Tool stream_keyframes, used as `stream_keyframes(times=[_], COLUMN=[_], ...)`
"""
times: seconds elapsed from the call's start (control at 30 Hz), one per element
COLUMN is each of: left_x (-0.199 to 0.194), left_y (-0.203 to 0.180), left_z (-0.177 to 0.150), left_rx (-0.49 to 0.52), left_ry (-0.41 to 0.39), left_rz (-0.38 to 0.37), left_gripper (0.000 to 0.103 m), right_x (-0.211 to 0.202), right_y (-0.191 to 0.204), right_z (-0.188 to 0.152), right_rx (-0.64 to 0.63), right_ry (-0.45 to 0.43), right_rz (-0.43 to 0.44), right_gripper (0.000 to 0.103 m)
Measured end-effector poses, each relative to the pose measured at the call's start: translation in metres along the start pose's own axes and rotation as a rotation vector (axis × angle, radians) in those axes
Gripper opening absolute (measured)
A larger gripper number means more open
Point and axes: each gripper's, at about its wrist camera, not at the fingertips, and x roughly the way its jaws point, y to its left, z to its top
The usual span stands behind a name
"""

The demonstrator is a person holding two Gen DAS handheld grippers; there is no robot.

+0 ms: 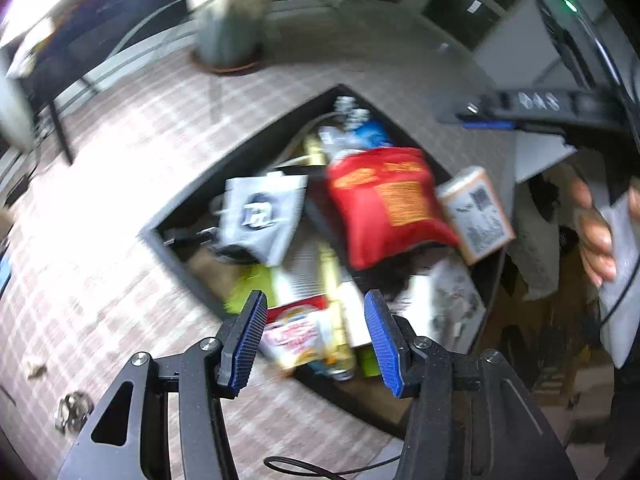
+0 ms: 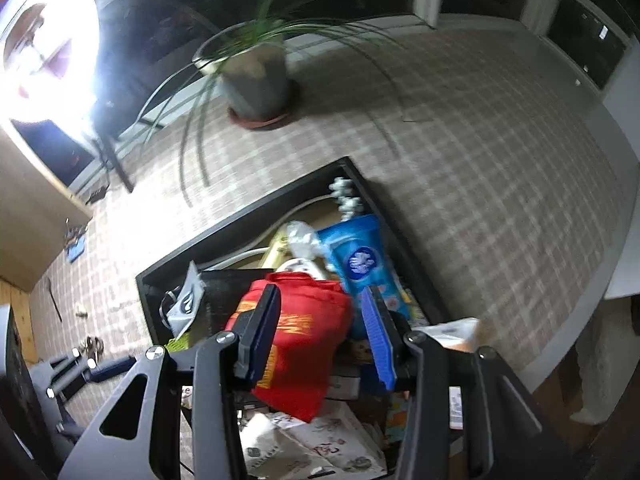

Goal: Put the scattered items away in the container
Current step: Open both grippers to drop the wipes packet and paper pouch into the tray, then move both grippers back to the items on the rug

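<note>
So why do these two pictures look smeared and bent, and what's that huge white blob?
Left wrist view: motion blur smears the red bag and plant pot; glare whitens the checked tablecloth. Right wrist view: a ring light blows out the top-left corner. Both views: the fisheye lens curves straight edges, such as the black container's rim.

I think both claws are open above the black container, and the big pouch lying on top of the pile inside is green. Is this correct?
Not quite: the pouch is red, not green, as the left wrist view shows clearly. The rest holds: the left claw and the right claw are both open above the black container.
</note>
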Motion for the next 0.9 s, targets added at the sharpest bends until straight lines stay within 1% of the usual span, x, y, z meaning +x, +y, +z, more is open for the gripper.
stream_keyframes(times=[0.23,0.3,0.37,0.47,0.53,0.63,0.77,0.8,0.9], left_x=[-0.017,-0.024,-0.031,-0.043,-0.054,-0.067,-0.089,-0.093,-0.103], left_y=[0.076,0.098,0.121,0.165,0.201,0.244,0.308,0.321,0.356], left_z=[-0.015,-0.021,-0.028,-0.041,-0.054,-0.071,-0.101,-0.106,-0.124], left_rx=[-0.152,-0.196,-0.240,-0.332,-0.403,-0.495,-0.643,-0.669,-0.732], left_ry=[-0.024,-0.036,-0.046,-0.059,-0.068,-0.075,-0.090,-0.092,-0.095], left_rz=[0.070,0.089,0.112,0.150,0.191,0.224,0.272,0.283,0.343], left_gripper=[0.048,0.048,0.048,0.048,0.048,0.048,0.048,0.048,0.048], right_x=[0.012,0.017,0.023,0.031,0.034,0.041,0.049,0.052,0.059], right_y=[0.043,0.056,0.073,0.112,0.134,0.180,0.230,0.245,0.282], right_z=[-0.006,-0.006,-0.006,-0.008,-0.010,-0.017,-0.025,-0.027,-0.035], right_rx=[-0.084,-0.107,-0.145,-0.240,-0.293,-0.405,-0.499,-0.528,-0.610], right_ry=[-0.019,-0.018,0.003,0.027,0.038,0.048,0.060,0.064,0.059], right_rz=[0.003,0.031,0.059,0.099,0.113,0.128,0.161,0.174,0.178], right_gripper=[0.042,0.042,0.042,0.042,0.042,0.042,0.042,0.042,0.042])
